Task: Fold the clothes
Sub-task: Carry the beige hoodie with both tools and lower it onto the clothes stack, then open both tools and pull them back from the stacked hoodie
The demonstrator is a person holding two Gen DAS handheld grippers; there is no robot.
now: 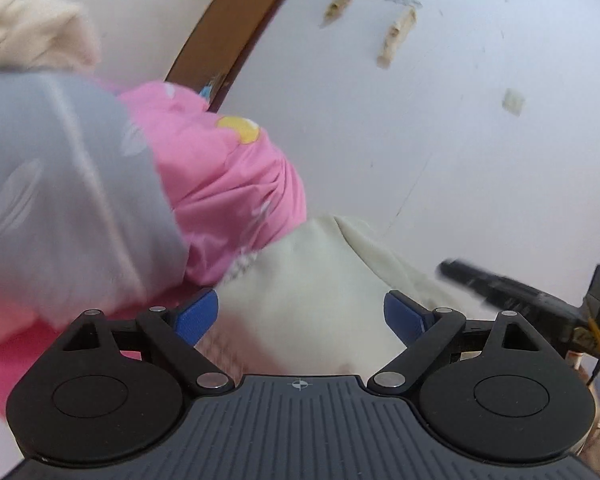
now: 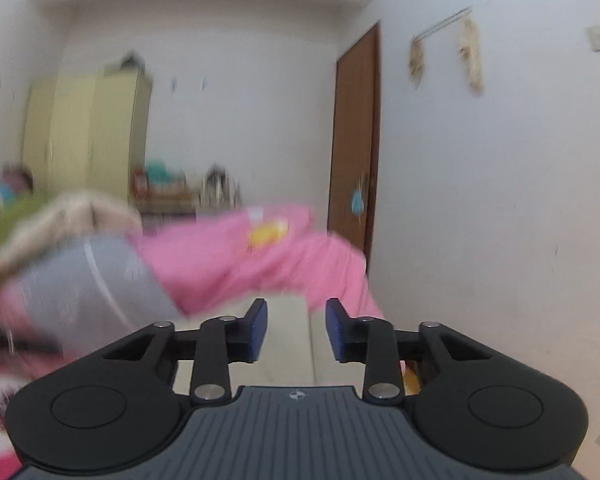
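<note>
The left gripper [image 1: 300, 312] is hovering over a cream-white garment [image 1: 320, 272], its blue-padded jaws standing wide apart with nothing between them. That garment is lying rumpled on the bed, just below and in front of the fingers, and its far edge is touching a heap of pink bedding [image 1: 228, 176] printed with a yellow cartoon patch. A grey cloth with pale leaf marks [image 1: 68, 208] is draping over the pink heap on the left side, and a fluffy beige item [image 1: 32, 36] is sitting behind it. At the right edge of the left wrist view, part of the other black tool is poking in, blurred. The right gripper [image 2: 296, 330] is pointing across the same bed, jaws parted by a narrower gap and holding nothing, with the cream-white garment [image 2: 288, 344] showing between and beneath the fingers. Beyond it the pink bedding [image 2: 228, 256] and the grey cloth [image 2: 96, 280] are smearing with motion blur. A brown door [image 2: 356, 140] is standing closed in the white wall, a pale yellow wardrobe [image 2: 88, 132] is standing at the back, and a cluttered table beside it is too blurred to read.
</note>
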